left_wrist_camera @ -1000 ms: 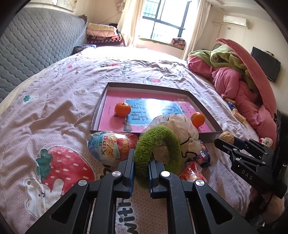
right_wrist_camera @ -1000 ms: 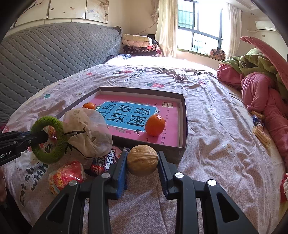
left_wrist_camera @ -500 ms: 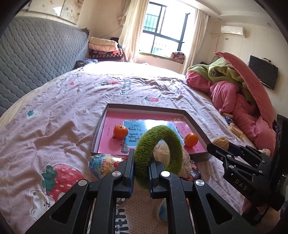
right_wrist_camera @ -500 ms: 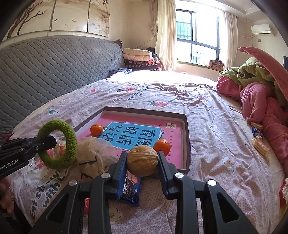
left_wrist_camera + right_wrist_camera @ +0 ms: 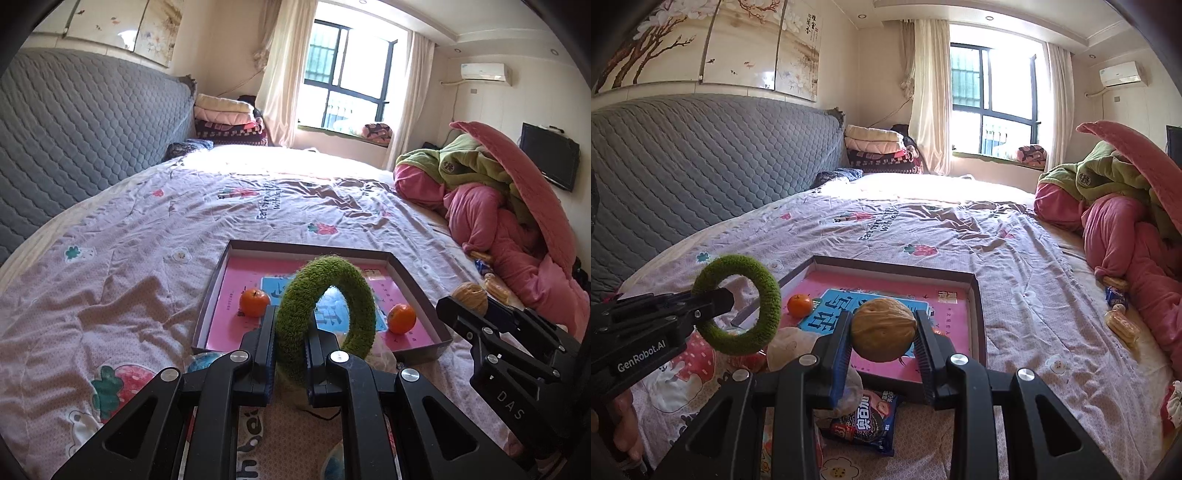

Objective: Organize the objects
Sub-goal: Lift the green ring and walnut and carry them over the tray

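We have the left gripper [image 5: 290, 350] clenched on the green ring [image 5: 327, 314] and the right gripper [image 5: 882, 339] grasping the walnut [image 5: 884, 329], both carried ahead toward the tray [image 5: 977, 314] (probably their destination).

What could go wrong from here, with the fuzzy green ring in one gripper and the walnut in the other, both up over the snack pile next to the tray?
The walnut is round and hard, pinched only at its sides by the right gripper; it could slip and roll off the bed.

The green ring is held by one edge in the left gripper, so it may swing or twist.

Both grippers are close together near the tray; they might bump, or knock the oranges.
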Demonstrator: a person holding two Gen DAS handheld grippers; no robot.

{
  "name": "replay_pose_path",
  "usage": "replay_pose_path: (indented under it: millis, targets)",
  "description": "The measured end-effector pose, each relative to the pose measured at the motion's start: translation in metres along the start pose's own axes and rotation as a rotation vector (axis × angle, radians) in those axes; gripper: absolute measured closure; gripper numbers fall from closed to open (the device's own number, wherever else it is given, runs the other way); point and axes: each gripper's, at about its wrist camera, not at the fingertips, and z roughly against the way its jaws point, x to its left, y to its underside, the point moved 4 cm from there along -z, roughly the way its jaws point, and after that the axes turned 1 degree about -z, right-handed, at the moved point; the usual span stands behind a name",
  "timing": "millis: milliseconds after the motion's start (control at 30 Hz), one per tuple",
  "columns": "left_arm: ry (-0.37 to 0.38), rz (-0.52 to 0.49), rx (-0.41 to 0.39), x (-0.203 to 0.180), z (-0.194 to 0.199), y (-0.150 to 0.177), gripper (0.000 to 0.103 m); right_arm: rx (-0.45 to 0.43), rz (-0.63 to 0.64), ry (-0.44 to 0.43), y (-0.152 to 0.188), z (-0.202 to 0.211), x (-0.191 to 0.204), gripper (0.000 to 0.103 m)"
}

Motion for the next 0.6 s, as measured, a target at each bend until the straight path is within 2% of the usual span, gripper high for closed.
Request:
replay_pose_path:
  millis: [367, 600]
  targets:
    - [-0.073, 0.019, -0.098, 0.011, -0.005, -0.027, 0.091, -0.055, -0.023, 0.016, -0.015, -0.002, -0.004, 0.070]
    - [-0.095, 0.028, -0.096, 0.018, -0.018, -0.037, 0.091, -0.092, -0.026, 0.021, -0.028, -0.006, -0.003, 0.070]
